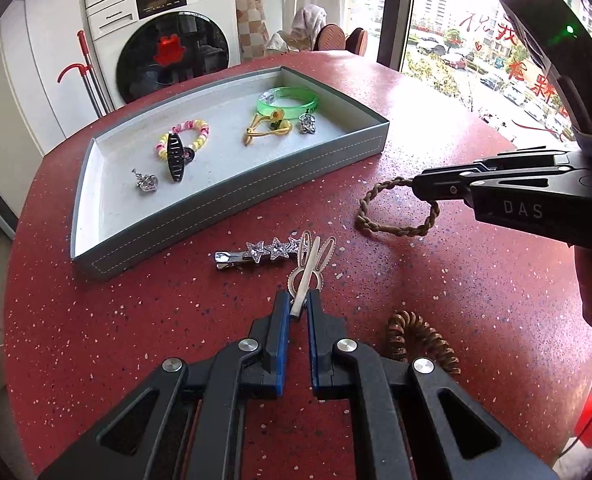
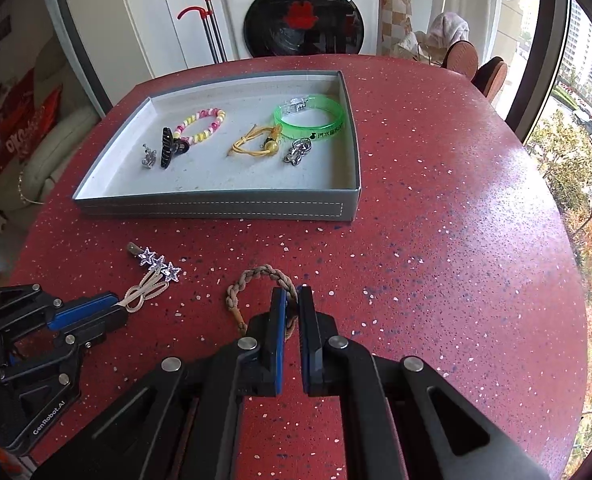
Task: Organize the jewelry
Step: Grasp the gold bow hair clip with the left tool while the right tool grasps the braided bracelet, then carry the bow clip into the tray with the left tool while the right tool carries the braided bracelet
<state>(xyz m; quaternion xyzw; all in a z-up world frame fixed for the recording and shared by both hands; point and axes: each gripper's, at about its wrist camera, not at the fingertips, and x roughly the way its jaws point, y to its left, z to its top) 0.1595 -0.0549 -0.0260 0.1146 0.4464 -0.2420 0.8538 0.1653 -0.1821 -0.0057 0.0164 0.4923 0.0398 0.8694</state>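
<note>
Red speckled table (image 1: 436, 320), round edge, by a window. Grey tray (image 1: 232, 184) sits on it toward the far side

In tray, left part: bead bracelet (image 1: 192, 134) pink and yellow, black claw clip (image 1: 175, 157) lying across its near edge, small silver charm (image 1: 147, 181) nearer the front wall. Right part: green bangle (image 1: 290, 100) by the back corner, yellow cord tie (image 1: 262, 130) in front of it, second silver charm (image 1: 307, 123) just beside the tie

On table in front of tray: star clip (image 1: 256, 254), silver, three stars in a row. A pale looped hairpin (image 1: 312, 264) overlaps its right end

Left gripper (image 1: 298, 304): fingers clenched on the hairpin's near end, pin sticking forward from between the blue pads

Right gripper (image 2: 290, 304): fingers clamped on the braided band (image 2: 262, 280), brown, its loop hanging out ahead of the tips. Whether the band touches the table, cannot tell

Brown coil tie (image 1: 420, 340) lies on table near the left gripper, to its right, apart from both grips

Washing machine (image 1: 164, 32) stands behind the table
</note>
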